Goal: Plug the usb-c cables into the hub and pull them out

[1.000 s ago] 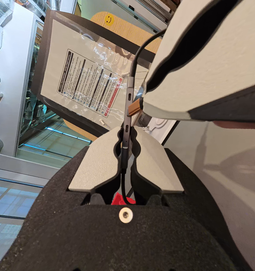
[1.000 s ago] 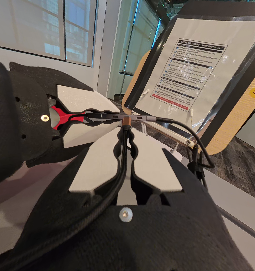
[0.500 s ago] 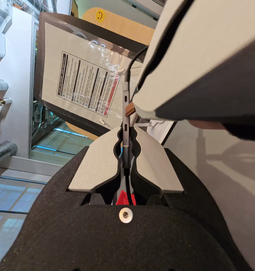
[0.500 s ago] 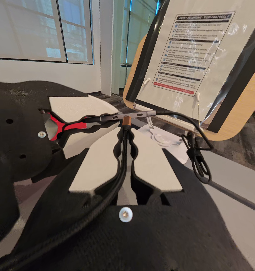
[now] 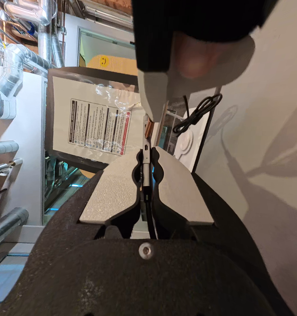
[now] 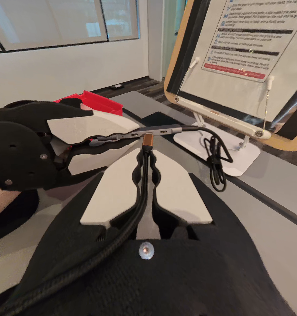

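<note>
My left gripper [image 5: 147,150] is shut on one end of the slim grey hub [image 5: 146,171] and holds it above the table. In the right wrist view the hub [image 6: 163,130] lies level, sticking out of the left gripper [image 6: 135,135]. My right gripper [image 6: 146,151] is shut on a black braided usb-c cable [image 6: 144,179] just behind its copper plug [image 6: 147,141]. The plug sits at the hub's middle port, with a short silver tip showing between shell and hub. In the left wrist view the plug [image 5: 148,128] meets the hub's side under the right gripper's finger [image 5: 153,99]. Ports either side are empty.
The hub's own thin black cable ends in a coil [image 6: 214,164] on the white base [image 6: 238,159] of a document stand [image 6: 221,111] holding a laminated sheet. A red bin [image 6: 100,102] stands behind the left gripper. The grey table [image 6: 264,213] runs off to the right. Left and right tips are no more than a few centimetres apart.
Both grippers have moved down and nearer the stand, still holding hub and cable. A silver tip now shows between the copper plug and the hub, where the shell sat flush before.
</note>
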